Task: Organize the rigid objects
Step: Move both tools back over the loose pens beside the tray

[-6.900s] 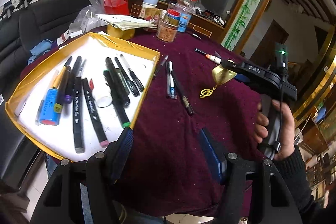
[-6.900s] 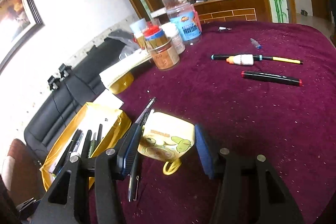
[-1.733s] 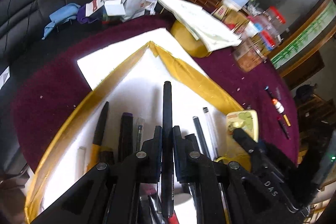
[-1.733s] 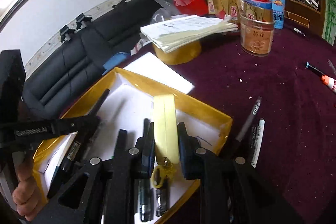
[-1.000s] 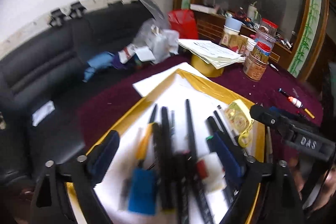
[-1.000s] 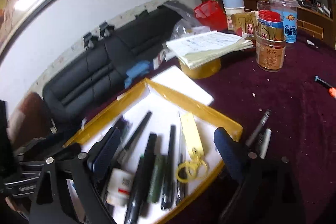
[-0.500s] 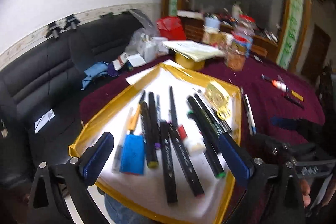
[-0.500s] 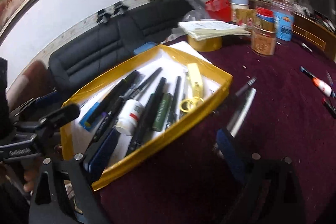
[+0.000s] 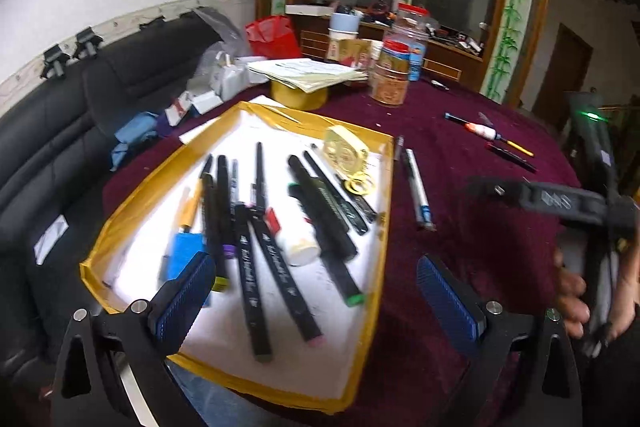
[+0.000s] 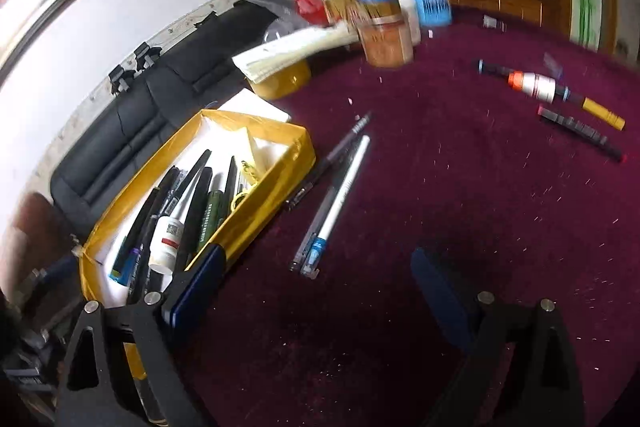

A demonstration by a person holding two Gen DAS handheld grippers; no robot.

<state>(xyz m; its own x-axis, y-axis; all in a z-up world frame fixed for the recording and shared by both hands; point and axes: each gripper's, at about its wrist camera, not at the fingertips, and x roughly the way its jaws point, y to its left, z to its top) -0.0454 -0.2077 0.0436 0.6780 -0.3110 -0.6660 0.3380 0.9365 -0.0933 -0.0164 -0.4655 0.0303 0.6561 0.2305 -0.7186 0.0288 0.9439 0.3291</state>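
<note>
Both the left tool (image 9: 316, 287) and right tool (image 10: 316, 283) are spread, empty; next, I judge, is pinching the white-barrelled pen (image 10: 340, 199) beside the gold-rimmed white tray (image 10: 256, 199).

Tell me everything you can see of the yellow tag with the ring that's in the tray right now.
The yellow tag is a flat, roughly square piece, pale yellow with a printed picture too blurred to read. A yellow ring loop hangs from its near edge. It lies flat in the far right corner of the gold-edged tray, near the right wall, on the white floor. The ring rests against or over the black pens beside it. Neither gripper touches it. In the right wrist view only the ring shows.
</note>
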